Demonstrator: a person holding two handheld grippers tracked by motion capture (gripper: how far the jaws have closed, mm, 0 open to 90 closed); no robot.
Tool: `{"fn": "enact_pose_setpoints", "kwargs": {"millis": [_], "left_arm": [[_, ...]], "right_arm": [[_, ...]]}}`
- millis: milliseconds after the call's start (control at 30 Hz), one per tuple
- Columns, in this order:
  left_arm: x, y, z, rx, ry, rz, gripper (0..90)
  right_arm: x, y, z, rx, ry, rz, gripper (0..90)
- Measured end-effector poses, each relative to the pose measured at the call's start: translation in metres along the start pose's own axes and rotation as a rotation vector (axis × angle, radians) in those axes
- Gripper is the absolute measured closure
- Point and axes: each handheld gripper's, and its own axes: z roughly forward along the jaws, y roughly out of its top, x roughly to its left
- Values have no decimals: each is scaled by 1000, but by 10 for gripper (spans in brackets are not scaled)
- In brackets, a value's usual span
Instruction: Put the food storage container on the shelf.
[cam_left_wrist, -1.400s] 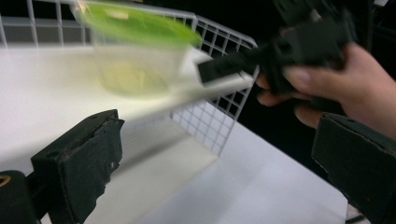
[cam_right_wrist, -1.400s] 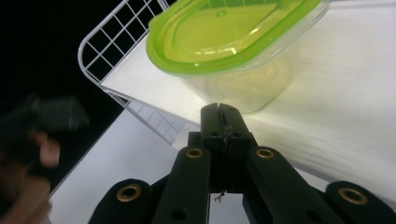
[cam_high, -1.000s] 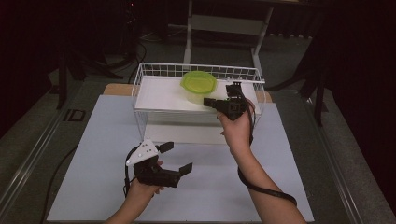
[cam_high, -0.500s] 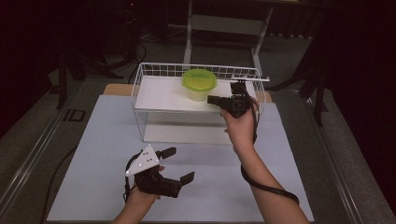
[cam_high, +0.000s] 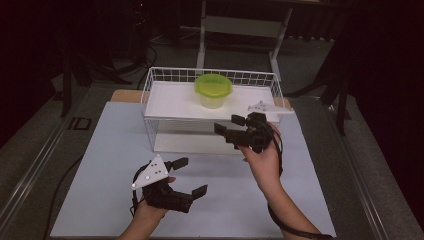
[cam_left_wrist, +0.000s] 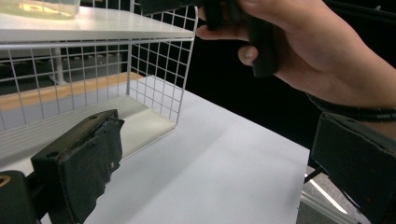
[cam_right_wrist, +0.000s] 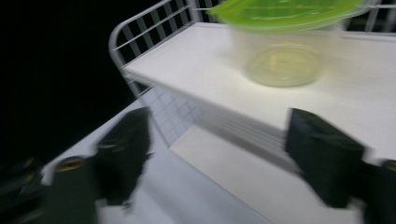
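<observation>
Tub (cam_high: 213, 90) sits on the rack's (cam_high: 165, 100) top shelf, ahead-left of our right gripper (cam_high: 231, 124), the nearer one; both it and our left gripper (cam_high: 190, 176) are spread apart, empty.

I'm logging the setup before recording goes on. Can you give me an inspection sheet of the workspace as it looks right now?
Surface: pale rectangular tabletop, bare around the rack.
Job's things: white wire shelf rack; on its top shelf a clear round plastic container with a lime-green lid, closed.
Clutter: nothing seen.
Grippers: left tongs open, low over the table's near side; right tongs open, empty, in front of the rack.
Cables: black cable trailing along the right forearm.
Surroundings: dark room, metal frame legs behind the table.
</observation>
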Motion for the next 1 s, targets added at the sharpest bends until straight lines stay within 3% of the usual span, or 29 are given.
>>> {"fn": "enact_pose_setpoints", "kwargs": {"millis": [200,333,633,1000], "left_arm": [[-1,-2,-3,-1,-5,35,24],[0,-5,-4,-4,-24,23,24],[1,-17,-8,12,-13,78,24],[5,-40,-10,45,-13,77,25]], "right_arm": [[9,-20,-6,-13,2,-79,140],[13,-40,-11,-20,7,-124,142],[9,-85,-23,-43,2,-147,145],[-3,-132,-35,-15,-19,-179,147]]}}
